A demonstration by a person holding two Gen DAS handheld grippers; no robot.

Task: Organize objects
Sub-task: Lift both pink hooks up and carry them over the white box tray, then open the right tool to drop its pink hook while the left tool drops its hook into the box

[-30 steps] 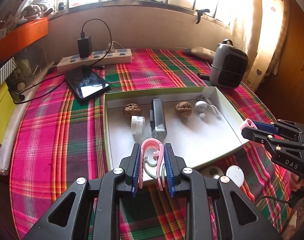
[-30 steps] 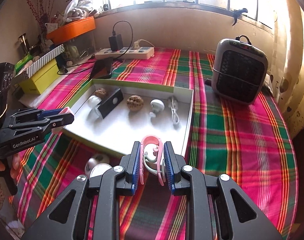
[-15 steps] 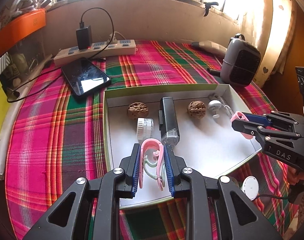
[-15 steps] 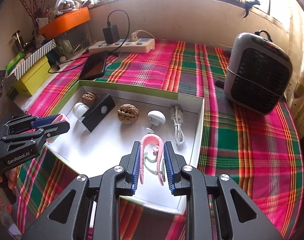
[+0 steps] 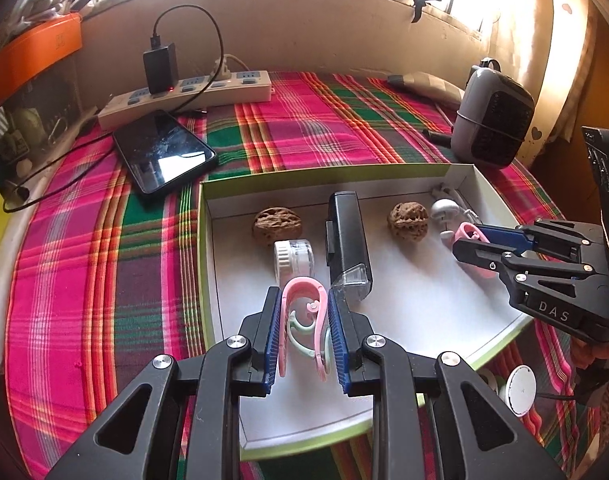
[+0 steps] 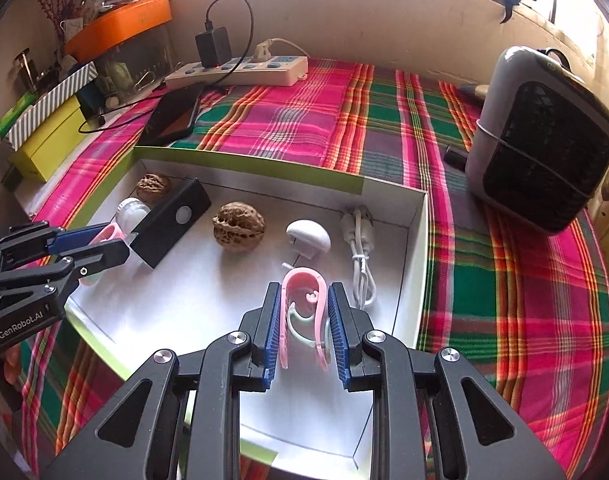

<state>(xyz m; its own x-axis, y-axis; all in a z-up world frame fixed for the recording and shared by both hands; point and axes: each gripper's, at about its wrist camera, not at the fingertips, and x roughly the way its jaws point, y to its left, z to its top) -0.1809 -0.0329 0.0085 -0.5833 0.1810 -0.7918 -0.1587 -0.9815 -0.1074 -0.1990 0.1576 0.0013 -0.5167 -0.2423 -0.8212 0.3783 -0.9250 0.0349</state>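
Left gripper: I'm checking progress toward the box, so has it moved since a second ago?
Yes. The left gripper, shut on a pink clip, has moved forward over the white box; its tips are now beside the black device.

A: Where does the left wrist view look from?
B: Low over the near left corner of the white tray (image 5: 208,264), facing the window wall.
A: And the right wrist view?
B: Close above the tray's (image 6: 414,264) near right edge, facing likewise. Both share the tray interior, the power strip (image 5: 192,94) (image 6: 240,72) and each other's gripper
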